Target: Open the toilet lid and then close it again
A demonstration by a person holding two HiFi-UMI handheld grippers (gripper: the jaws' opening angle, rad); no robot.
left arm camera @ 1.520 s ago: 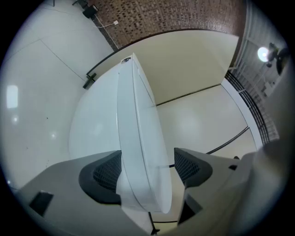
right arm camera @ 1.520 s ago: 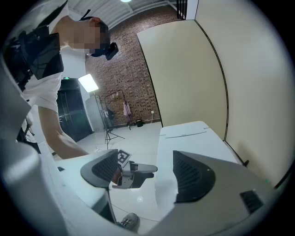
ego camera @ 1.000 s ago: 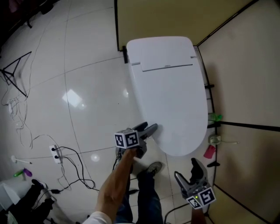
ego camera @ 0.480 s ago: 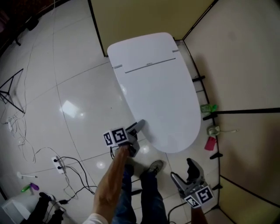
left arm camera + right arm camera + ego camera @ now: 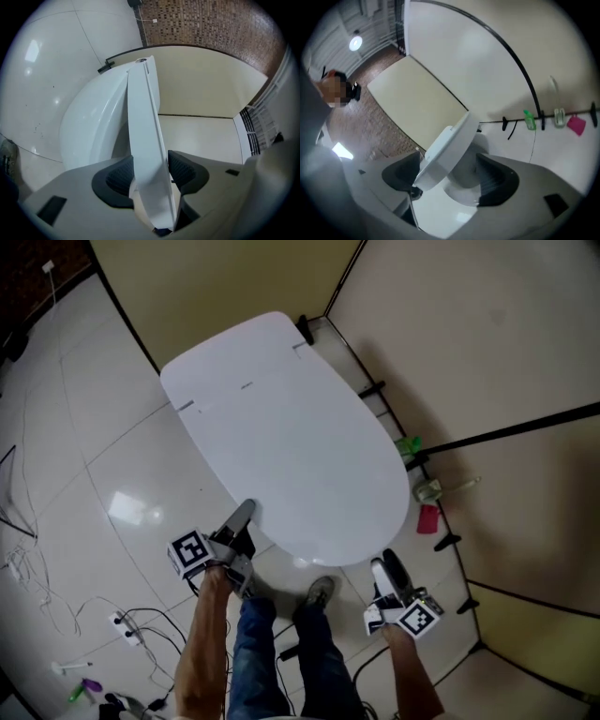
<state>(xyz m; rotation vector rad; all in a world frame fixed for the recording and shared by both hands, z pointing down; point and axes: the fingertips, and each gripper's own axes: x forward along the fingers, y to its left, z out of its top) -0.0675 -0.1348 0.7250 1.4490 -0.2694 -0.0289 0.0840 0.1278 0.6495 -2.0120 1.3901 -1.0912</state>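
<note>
We work in a tiled corner. The white floor [image 5: 122,446] fills the left of the head view and the beige partition walls [image 5: 469,343] fill the upper right. The toilet lid [image 5: 291,446] lies across the centre of that view, with its hinge end toward the upper left and its rounded front toward the bottom. The right gripper view shows it tilted a little clear of the bowl [image 5: 464,183], so we judge the opening lift as begun. The left gripper [image 5: 241,515] sits at the lid's lower-left rim; its jaws have just been closing, and its pads [image 5: 121,176] press on both faces of the lid edge. The right gripper [image 5: 388,570] hangs near the lid's front at lower right, jaws spread wide, gripping nothing. To lift well, we carry the rim along an arc about the hinge, let the wrist roll with the lid, and keep the pinch firm, since the smooth, thin edge could slip out.
</note>
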